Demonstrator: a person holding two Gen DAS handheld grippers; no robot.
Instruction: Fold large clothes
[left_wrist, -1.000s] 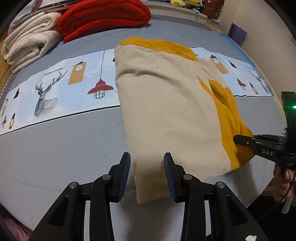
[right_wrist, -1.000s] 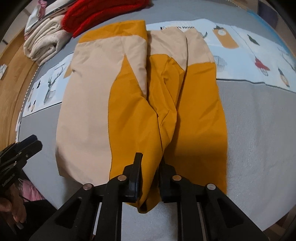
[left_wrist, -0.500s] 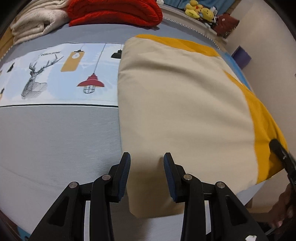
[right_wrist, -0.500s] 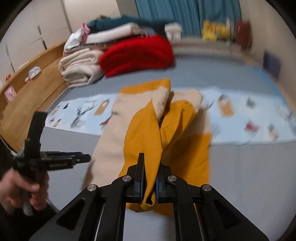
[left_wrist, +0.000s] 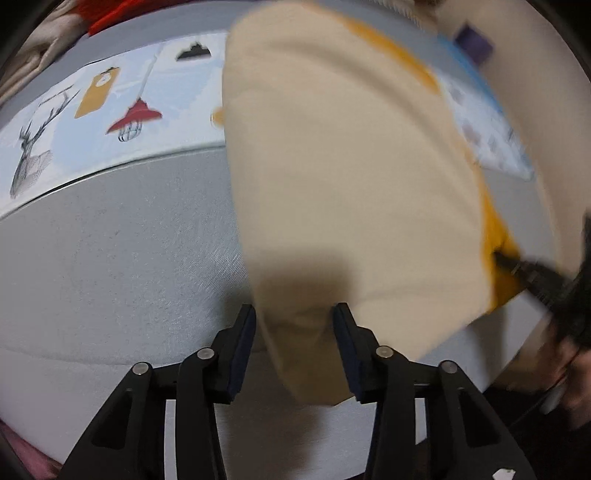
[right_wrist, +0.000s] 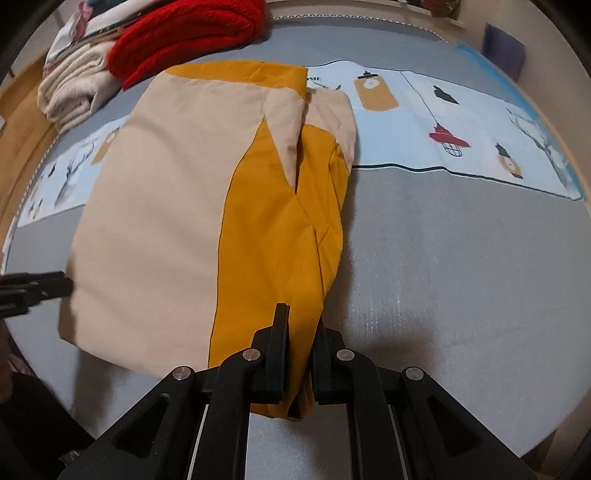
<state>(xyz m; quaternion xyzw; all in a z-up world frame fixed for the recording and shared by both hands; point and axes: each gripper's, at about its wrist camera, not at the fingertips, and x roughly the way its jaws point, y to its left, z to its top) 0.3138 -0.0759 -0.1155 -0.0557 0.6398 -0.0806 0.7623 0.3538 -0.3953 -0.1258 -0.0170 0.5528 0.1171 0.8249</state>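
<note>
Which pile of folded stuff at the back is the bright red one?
The red blanket, sitting right of the cream blanket, nearer the garment's mustard top edge.

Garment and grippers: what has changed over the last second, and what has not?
The right gripper, shut on the garment's mustard edge throughout, lifted that side half a second ago and has now carried it back down flat on the bed. The left gripper has dropped closer over the beige corner, and its jaws have just been opening, the corner between them unpinched. The folded blankets have not moved.
</note>
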